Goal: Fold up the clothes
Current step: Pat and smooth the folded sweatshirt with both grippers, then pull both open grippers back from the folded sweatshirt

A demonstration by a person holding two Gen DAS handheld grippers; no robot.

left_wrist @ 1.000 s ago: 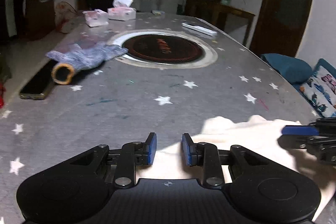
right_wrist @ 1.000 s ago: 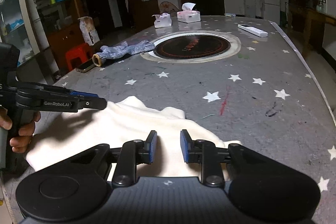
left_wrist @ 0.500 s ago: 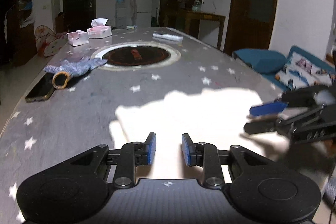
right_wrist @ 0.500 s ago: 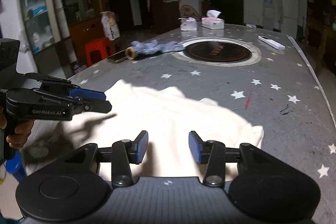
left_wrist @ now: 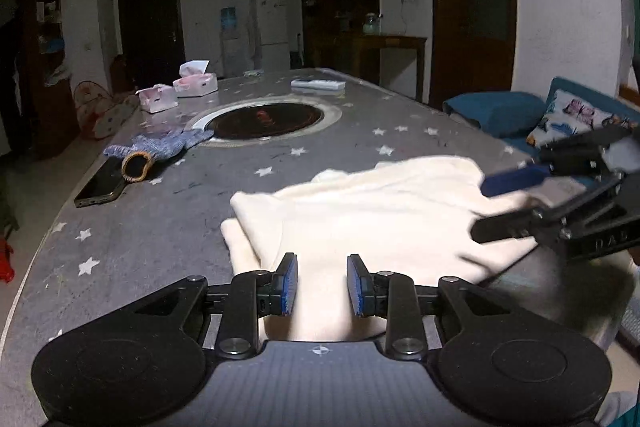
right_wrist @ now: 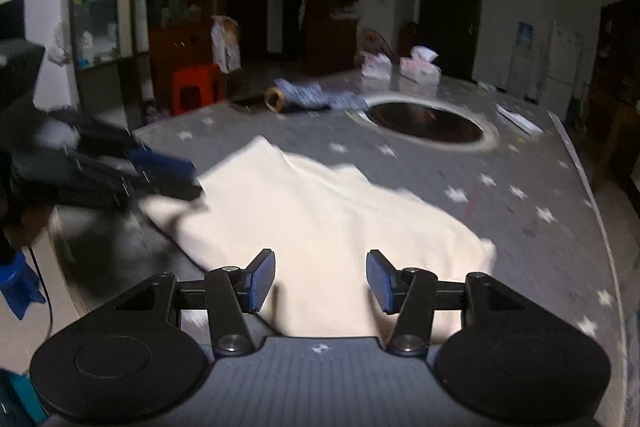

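Observation:
A cream garment point(left_wrist: 380, 211) lies partly folded on the grey star-patterned table point(left_wrist: 160, 227), one layer lapped over its left edge. My left gripper point(left_wrist: 322, 285) hovers over its near part with a narrow gap between the pads; cloth shows below the gap and nothing is pinched. In the right wrist view the garment point(right_wrist: 320, 211) spreads ahead of my right gripper point(right_wrist: 320, 281), whose fingers stand wide apart above it. The left gripper point(right_wrist: 188, 179) is blurred at the garment's left edge. The right gripper point(left_wrist: 484, 207) hangs over the garment's right side.
A blue knit glove point(left_wrist: 160, 147) and a phone point(left_wrist: 100, 187) lie at the left of the table. A round dark inset point(left_wrist: 264, 117), two tissue boxes point(left_wrist: 196, 83) and a remote point(left_wrist: 318, 85) sit further back. A sofa with cushions point(left_wrist: 500, 111) stands right of the table.
The right gripper's fingers have spread wide and let go of the garment. Both grippers have risen and tilted back. More of the garment now lies spread on the table.

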